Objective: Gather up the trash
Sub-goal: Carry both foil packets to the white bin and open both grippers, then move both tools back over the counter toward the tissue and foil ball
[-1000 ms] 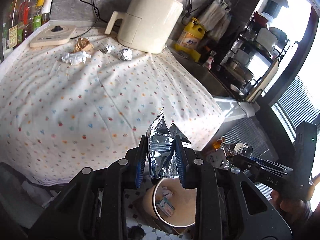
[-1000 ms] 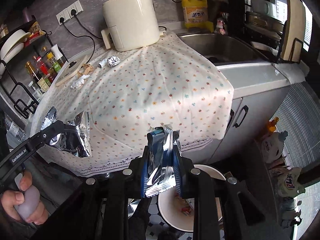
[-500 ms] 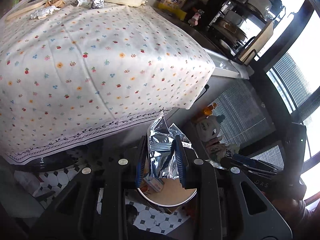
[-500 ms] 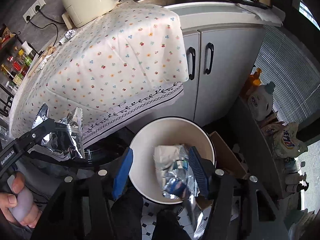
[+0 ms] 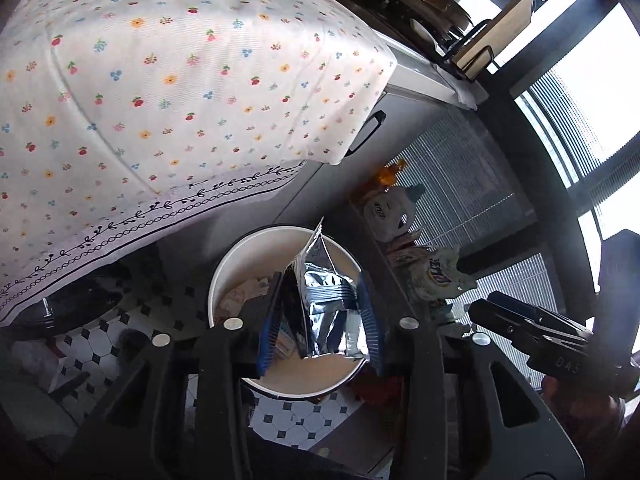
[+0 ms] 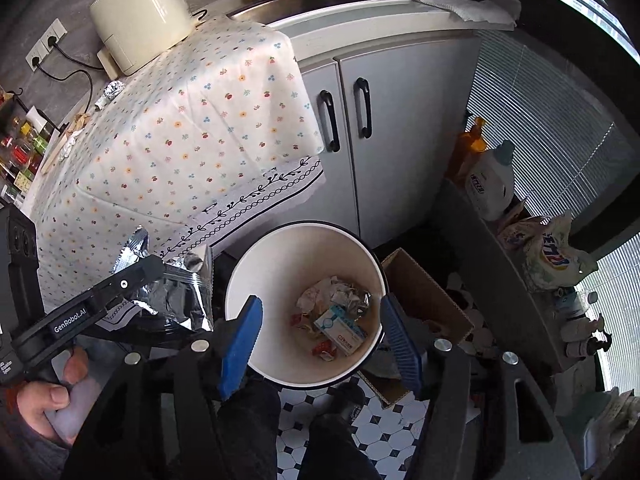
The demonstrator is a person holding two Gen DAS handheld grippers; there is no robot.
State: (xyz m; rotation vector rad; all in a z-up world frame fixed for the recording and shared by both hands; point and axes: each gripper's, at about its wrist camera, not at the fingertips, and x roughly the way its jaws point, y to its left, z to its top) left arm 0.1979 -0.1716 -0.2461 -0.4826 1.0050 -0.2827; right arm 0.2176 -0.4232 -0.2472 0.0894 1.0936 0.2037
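My left gripper [image 5: 320,320] hangs over the white trash bin [image 5: 224,276] with its blue pads spread wide; a silver foil bag [image 5: 328,300] stands between them, touching at most the right pad. From the right wrist view the same bag [image 6: 176,292] shows at the left gripper's tip beside the bin [image 6: 280,256]. My right gripper [image 6: 320,332] is open and empty above the bin, which holds crumpled wrappers and a small box [image 6: 340,328]. More trash lies far back on the flowered cloth: a foil ball [image 6: 113,89] and crumpled paper [image 6: 78,122].
The flowered cloth [image 6: 192,128] drapes over the counter edge. Grey cabinet doors [image 6: 384,128] stand behind the bin. A cardboard box [image 6: 420,296] sits beside the bin on the tiled floor. Bottles and bags [image 6: 488,184] line a low shelf at right. A cream appliance [image 6: 140,12] stands on the counter.
Both grippers dropped from counter height to the bin. The right gripper opened and its foil wrapper fell into the bin. The left pads have spread around the foil bag.
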